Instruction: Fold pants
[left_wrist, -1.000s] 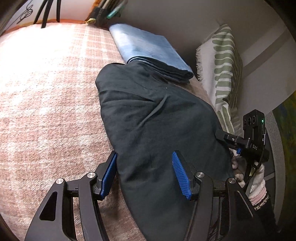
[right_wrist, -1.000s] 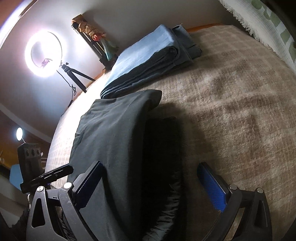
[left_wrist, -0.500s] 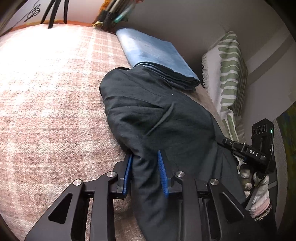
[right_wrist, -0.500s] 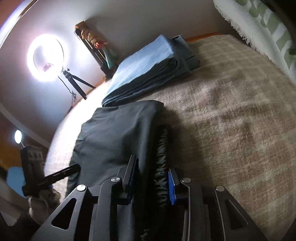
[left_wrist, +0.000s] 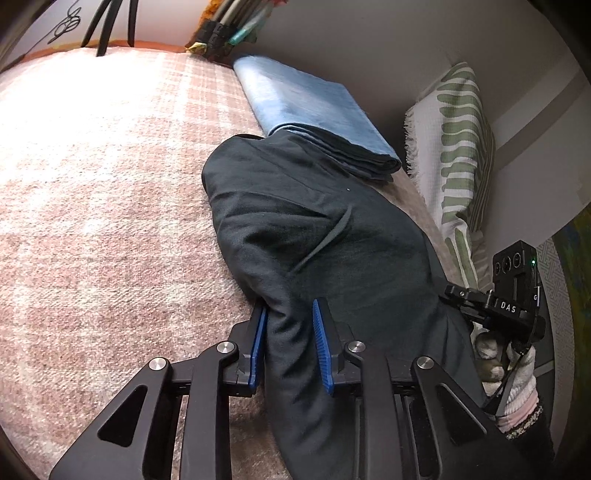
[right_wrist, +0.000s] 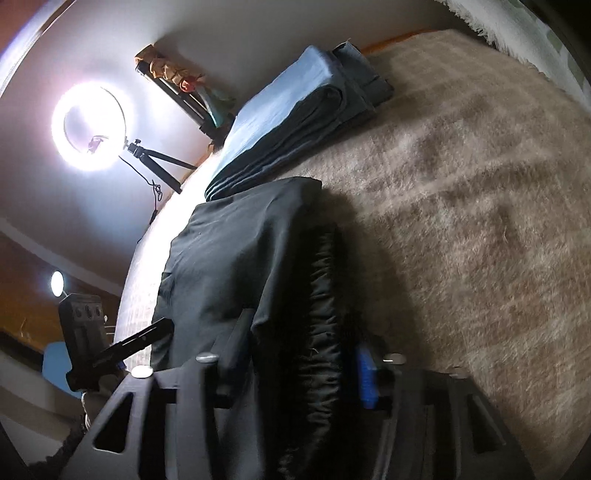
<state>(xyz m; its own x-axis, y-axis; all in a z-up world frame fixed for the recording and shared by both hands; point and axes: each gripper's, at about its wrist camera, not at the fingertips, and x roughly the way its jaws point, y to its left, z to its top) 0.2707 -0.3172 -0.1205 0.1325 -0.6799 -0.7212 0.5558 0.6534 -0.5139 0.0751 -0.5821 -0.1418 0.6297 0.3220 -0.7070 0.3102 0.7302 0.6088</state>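
Pants (left_wrist: 332, 236), dark and already doubled over, lie on the plaid blanket (left_wrist: 110, 221) directly ahead of both tools, the far fold just short of a stack of folded blue garments (left_wrist: 314, 110). Left gripper (left_wrist: 288, 343): jaws have just narrowed onto a bunched edge of cloth, the blue pads pressing it. Right gripper (right_wrist: 306, 365): jaws closed in, then eased slightly apart again around the gathered elastic waistband (right_wrist: 321, 314); whether its pads bite cannot be told. Risk: a loose right hold would let the waistband slip during the lift, skewing the fold; an overlong carry could drag cloth onto the blue stack.
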